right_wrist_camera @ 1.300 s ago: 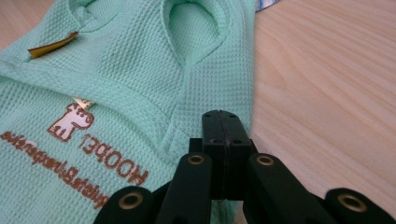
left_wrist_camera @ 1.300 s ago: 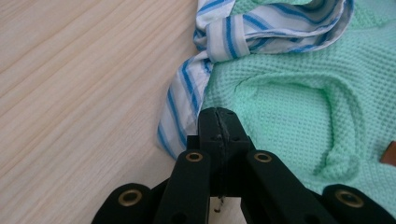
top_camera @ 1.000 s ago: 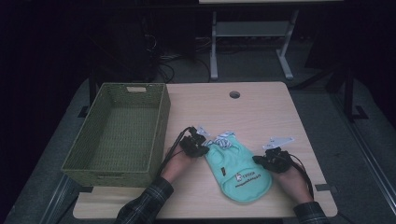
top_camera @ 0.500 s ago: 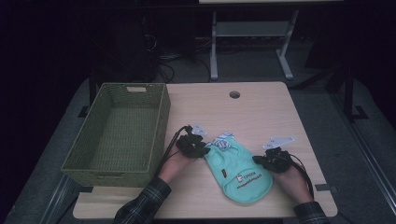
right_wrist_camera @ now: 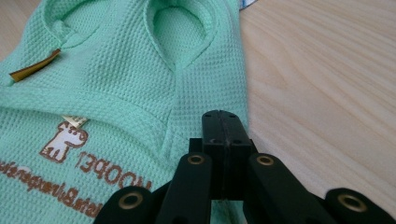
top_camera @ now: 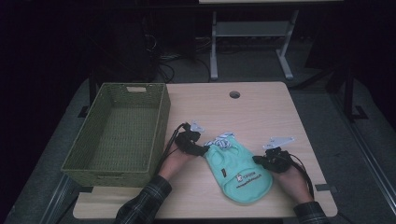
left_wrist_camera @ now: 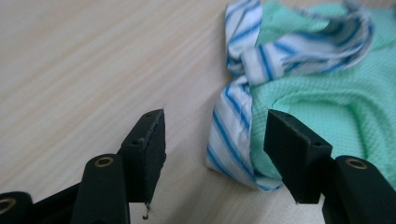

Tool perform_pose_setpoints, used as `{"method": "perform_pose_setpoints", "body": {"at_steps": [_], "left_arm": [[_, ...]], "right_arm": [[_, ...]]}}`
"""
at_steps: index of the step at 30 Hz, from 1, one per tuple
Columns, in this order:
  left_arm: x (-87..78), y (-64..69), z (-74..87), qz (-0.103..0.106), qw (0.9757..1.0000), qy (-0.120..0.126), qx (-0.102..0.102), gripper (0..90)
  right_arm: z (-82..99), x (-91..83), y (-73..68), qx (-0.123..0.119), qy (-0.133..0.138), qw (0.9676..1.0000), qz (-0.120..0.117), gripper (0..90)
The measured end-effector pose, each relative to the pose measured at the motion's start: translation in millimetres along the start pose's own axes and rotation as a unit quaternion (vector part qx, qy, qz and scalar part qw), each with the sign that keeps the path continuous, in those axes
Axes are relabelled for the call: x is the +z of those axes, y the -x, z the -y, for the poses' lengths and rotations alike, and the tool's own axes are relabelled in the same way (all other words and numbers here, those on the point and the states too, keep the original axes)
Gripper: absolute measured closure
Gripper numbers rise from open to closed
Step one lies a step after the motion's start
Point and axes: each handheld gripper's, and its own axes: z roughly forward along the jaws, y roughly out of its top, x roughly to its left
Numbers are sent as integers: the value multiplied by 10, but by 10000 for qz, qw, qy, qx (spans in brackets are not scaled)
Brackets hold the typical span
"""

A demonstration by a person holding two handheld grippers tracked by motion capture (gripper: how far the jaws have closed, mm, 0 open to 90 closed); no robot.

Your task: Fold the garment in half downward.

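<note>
Basket: a green woven basket (top_camera: 116, 135) is standing on the left part of the table (top_camera: 261, 107), with nothing lying inside it.
Garment: a mint-green pet shirt (top_camera: 240, 170) with a blue-striped collar (left_wrist_camera: 243, 116) is lying flat on the table, right of the basket, between the two hands.
Left gripper (top_camera: 198, 148): its fingers have just been opening and are standing spread, with the striped collar edge lying between them, untouched by either pad.
Right gripper (top_camera: 261, 161): its fingers are pressing together, resting at the shirt's right edge; whether cloth is pinched between them I cannot tell.
Obstructions: the basket's right wall is standing just beside the left hand.
Background: a cable hole (top_camera: 234, 94) is sitting near the table's far edge.
</note>
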Motion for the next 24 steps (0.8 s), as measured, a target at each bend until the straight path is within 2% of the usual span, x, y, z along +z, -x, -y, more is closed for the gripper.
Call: {"method": "perform_pose_setpoints", "body": {"at_steps": [8,17,21,24], "left_arm": [[45,24,11,66,9998,-167,98,429],[40,36,10,252,9994,-197,148,621],[38,43,6,371,9990,-210,105,752],[36,51,0,405,9989,-244,57,806]], "right_arm": [[1,0,0,5,2,10000,-5,900],[1,1,-3,-6,7,10000,7,900],[0,1,-4,-16,7,10000,11,900],[-1,1,-4,-13,1,10000,8,900]]}}
